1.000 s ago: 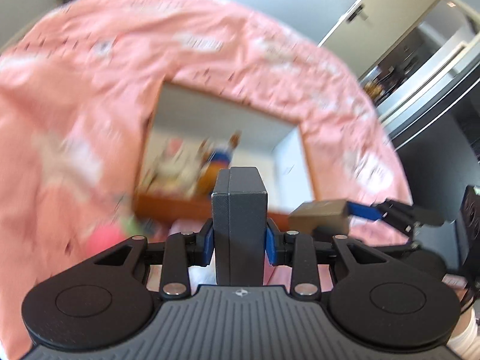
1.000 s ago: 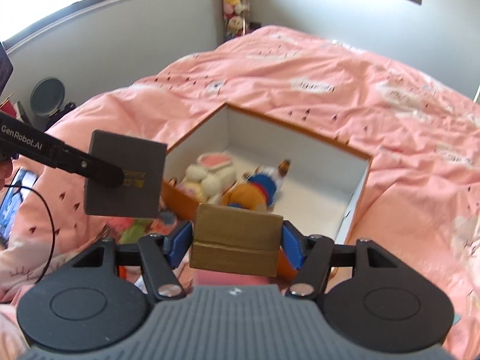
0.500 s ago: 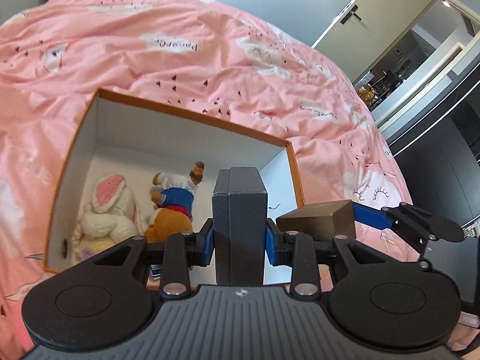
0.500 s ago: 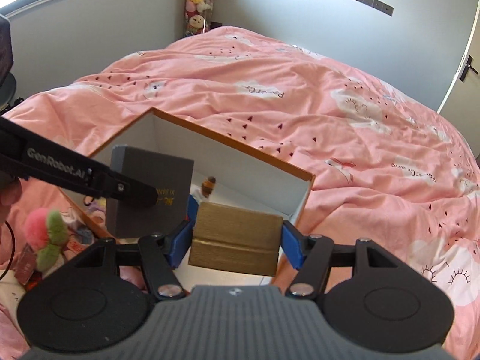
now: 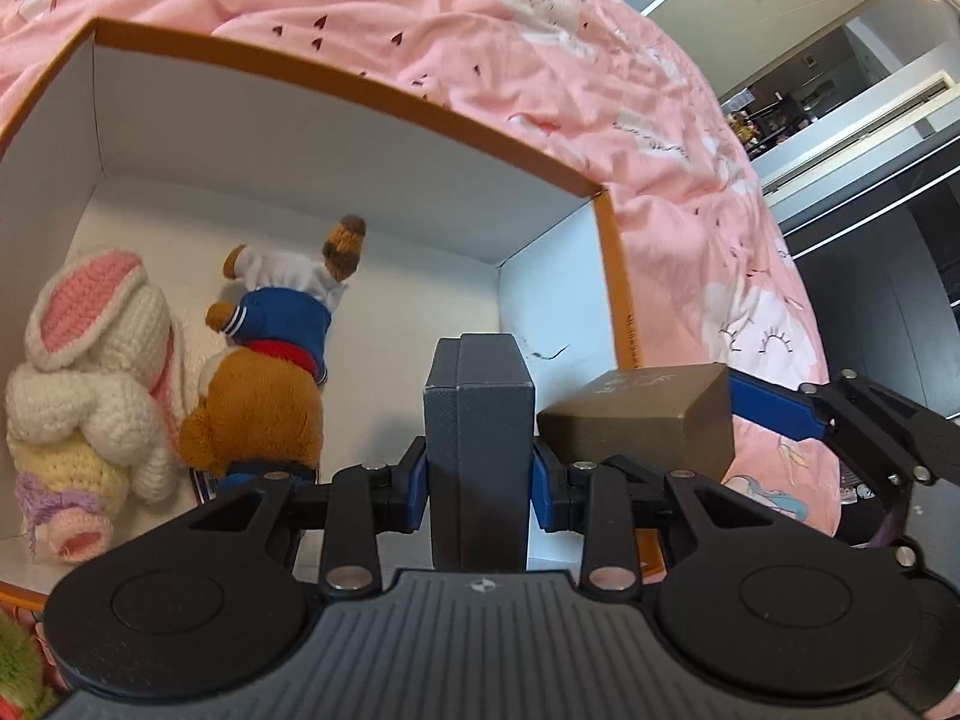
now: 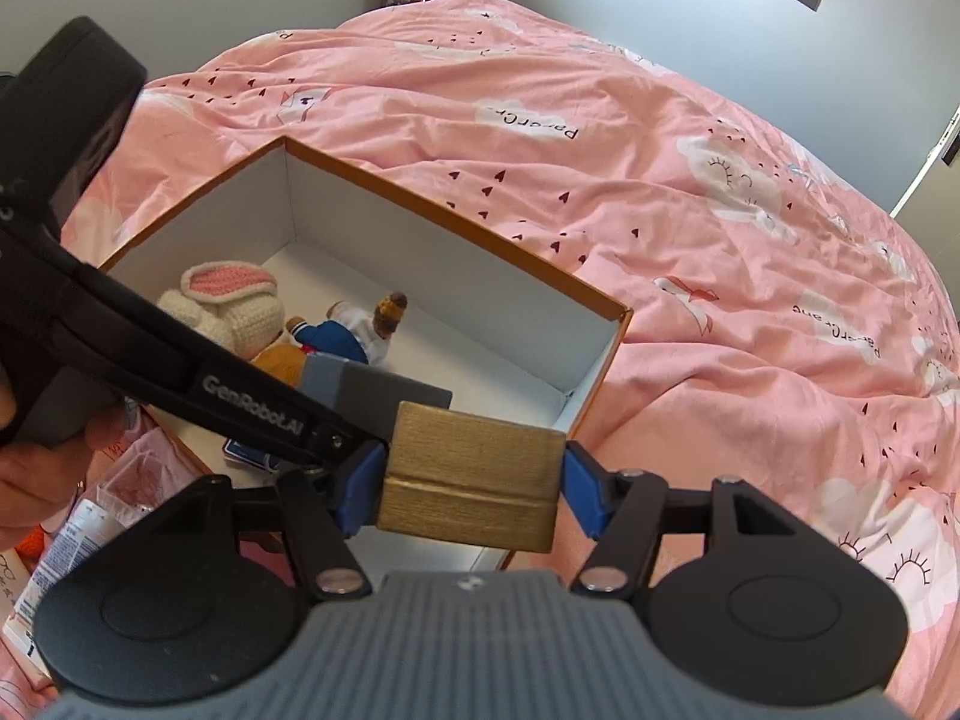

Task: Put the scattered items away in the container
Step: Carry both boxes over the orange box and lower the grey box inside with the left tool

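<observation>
Left tongs (image 5: 479,474): I am gripping a grey box (image 5: 478,420).
Right tongs (image 6: 471,495): I am gripping a gold box (image 6: 471,480).
Container (image 5: 372,120): crocheted rabbit (image 5: 96,384) and bear doll (image 5: 270,360) are crowding its left side.

box (image 5: 372,138) right half: bare floor | left: rabbit (image 5: 90,372), bear (image 5: 270,372)

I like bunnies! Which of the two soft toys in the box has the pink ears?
The white crocheted bunny, lying at the left end of the box. The other toy, a brown bear, wears a blue and white outfit and has no pink ears.
</observation>
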Demonstrator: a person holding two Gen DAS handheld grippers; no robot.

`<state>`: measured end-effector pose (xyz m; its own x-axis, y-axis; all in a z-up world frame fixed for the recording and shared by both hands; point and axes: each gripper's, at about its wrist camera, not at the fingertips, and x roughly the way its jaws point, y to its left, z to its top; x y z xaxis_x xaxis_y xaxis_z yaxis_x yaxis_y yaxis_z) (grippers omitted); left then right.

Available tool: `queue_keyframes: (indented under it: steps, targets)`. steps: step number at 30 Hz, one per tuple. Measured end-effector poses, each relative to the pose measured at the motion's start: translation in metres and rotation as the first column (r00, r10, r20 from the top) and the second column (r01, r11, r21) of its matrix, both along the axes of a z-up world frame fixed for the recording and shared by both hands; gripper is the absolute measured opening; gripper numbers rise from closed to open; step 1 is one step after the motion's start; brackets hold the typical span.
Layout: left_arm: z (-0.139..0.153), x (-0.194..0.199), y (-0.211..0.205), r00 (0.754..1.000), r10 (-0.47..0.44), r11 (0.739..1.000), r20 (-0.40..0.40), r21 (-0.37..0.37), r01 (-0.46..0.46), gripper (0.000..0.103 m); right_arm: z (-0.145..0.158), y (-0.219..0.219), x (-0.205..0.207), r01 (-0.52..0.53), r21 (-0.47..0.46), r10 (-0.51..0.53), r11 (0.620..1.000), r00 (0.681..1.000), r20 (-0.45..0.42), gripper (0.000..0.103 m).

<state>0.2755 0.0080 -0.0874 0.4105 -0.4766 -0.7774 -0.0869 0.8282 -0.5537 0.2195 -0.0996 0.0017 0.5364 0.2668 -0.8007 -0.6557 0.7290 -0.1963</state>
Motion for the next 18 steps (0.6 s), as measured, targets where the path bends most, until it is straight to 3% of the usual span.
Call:
queue_keyframes:
  steps: [12,18]
  targets:
    - [-0.034,0.006,0.012,0.993,-0.026,0.991,-0.113,-0.137,0.01,0.038,-0.005,0.005,0.0,-0.101,-0.061,0.1,0.993,0.995,-0.017,0.066]
    - [-0.042,0.009,0.01,0.985,-0.036,0.994,-0.167,-0.103,0.019,0.04,-0.005,0.005,0.001,-0.1,-0.071,0.1,0.992,0.995,-0.015,0.066]
